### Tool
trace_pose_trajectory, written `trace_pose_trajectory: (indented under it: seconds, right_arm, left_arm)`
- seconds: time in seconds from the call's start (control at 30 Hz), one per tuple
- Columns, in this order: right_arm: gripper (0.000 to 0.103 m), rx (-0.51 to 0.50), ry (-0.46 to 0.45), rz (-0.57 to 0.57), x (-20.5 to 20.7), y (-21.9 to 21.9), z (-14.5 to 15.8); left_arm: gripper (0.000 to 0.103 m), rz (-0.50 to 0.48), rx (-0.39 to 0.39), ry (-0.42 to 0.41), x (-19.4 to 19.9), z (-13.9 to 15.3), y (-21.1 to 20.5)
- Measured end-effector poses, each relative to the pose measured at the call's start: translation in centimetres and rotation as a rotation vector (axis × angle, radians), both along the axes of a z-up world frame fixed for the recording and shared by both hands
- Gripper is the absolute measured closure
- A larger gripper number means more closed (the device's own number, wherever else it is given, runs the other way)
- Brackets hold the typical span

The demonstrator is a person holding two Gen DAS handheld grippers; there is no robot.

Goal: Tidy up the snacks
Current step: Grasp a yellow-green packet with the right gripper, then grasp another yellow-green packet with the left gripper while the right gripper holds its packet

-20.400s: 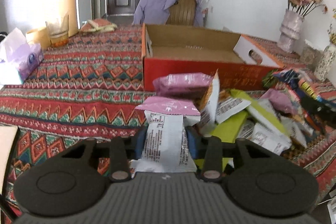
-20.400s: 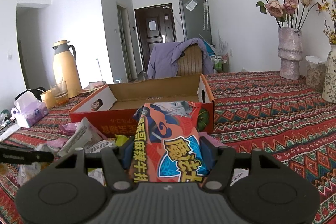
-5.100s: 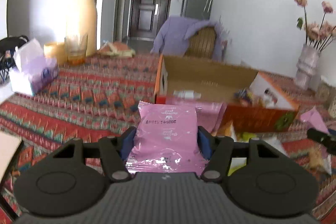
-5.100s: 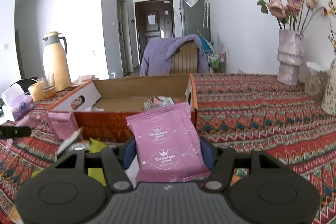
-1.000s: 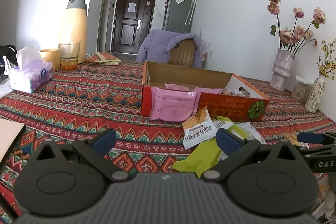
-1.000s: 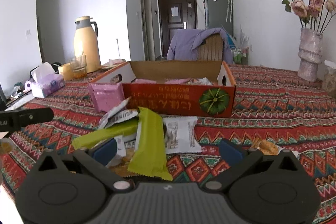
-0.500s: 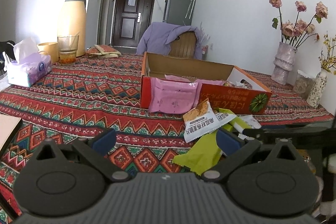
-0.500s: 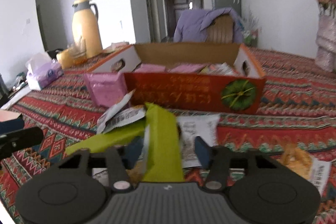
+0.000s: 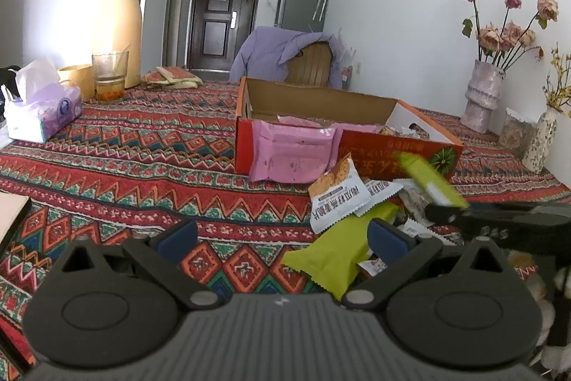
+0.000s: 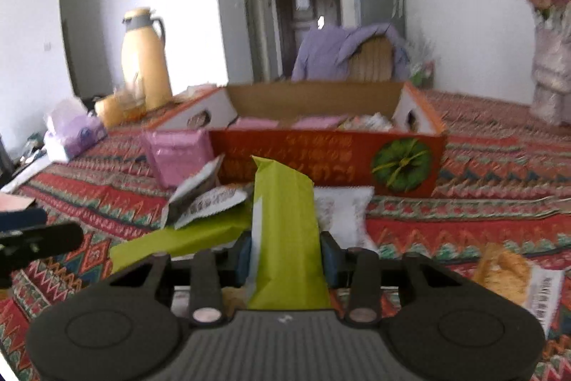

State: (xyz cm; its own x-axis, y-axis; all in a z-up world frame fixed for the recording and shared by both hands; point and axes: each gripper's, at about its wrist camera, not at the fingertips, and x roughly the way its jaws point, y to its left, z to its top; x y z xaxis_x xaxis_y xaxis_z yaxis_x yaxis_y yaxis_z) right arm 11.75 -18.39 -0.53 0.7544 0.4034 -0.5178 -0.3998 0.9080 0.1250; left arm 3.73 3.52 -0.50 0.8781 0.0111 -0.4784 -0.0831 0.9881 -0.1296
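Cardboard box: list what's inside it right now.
Inside the cardboard box, pink packets lie flat toward the left end, with a jumble of lighter wrappers toward the right end. The near wall hides the floor and anything lying lower.

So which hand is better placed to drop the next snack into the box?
The right. Its tool is already shut on a lime-green snack packet, facing the red cardboard box. The left tool is open and empty, over the patterned tablecloth.
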Motion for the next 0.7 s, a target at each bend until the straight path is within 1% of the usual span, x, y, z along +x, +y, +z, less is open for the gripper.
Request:
trace_pose_trajectory:
  seconds: [0.1, 0.2, 0.5, 0.57, 0.63, 0.67, 0.7]
  right_arm:
    - [0.065, 0.017, -0.042, -0.032, -1.0, -1.2, 0.6]
    - [0.065, 0.015, -0.063, -0.048, -1.7, -2.1, 1.0]
    - [0.065, 0.032, -0.06, -0.068, -2.1, -3.4, 0.6]
    - [0.064, 0.037, -0.059, -0.069, -2.1, -3.5, 0.6]
    - [0.064, 0.043, -0.057, -0.072, -2.2, -3.8, 0.5]
    - [0.064, 0.046, -0.056, -0.073, -2.2, -3.9, 0.4]
    - [0.064, 0.048, -0.056, -0.075, -2.3, -4.0, 0.4]
  left_arm:
    - [0.0, -0.01, 0.004, 0.016, 0.4, -0.3, -0.4]
    - [0.0, -0.018, 0.009, 0.034, 0.9, -0.5, -0.7]
    - [0.0, -0.059, 0.058, 0.108, 4.4, -0.7, -2.5]
    - [0.0, -0.078, 0.078, 0.116, 5.4, -0.6, -3.0]
    - [0.0, -0.082, 0.106, 0.146, 6.7, -0.8, -3.7]
    - [0.002, -0.086, 0.111, 0.163, 7.3, -1.0, -4.0]
    - [0.008, -0.093, 0.109, 0.181, 7.8, -1.2, -4.2]
